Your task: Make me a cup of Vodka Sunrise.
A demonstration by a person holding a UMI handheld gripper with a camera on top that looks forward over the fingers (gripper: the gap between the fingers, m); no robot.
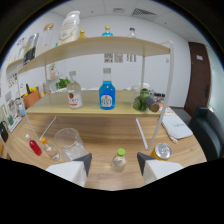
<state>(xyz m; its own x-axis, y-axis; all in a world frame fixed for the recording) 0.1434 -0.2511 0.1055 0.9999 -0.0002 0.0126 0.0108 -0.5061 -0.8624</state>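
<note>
Green cap, clear small bottle (pixel 119 161), sits low centre of frame on the wooden worktop (pixel 100 172), just ahead of your tongs (pixel 114 163) and between the two tips. The tongs are spread, gripping nothing, with a gap either side of the bottle.

Risks, near to far:
- The bottle is light and narrow. Close off-centre and one tip shoves it over before the other lands.
- A clear measuring cup (pixel 69 142) stands just left of the left tip. Drift left on approach and you clip it.
- A can (pixel 162 150) sits lower right, close to the right tip. Same problem if you swing that way.
- A red-filled small bottle (pixel 34 145) and an orange-capped one (pixel 48 148) stand lower left. Keep clear.
- On the raised shelf mid-frame: a clear bottle with a red label (pixel 74 93) (my guess: the vodka) and a blue bottle (pixel 106 93). Reaching up there passes over the cup.

Pose: the tongs are held low and roughly level, pointing straight at the shelf unit, centred on the small bottle.
</note>
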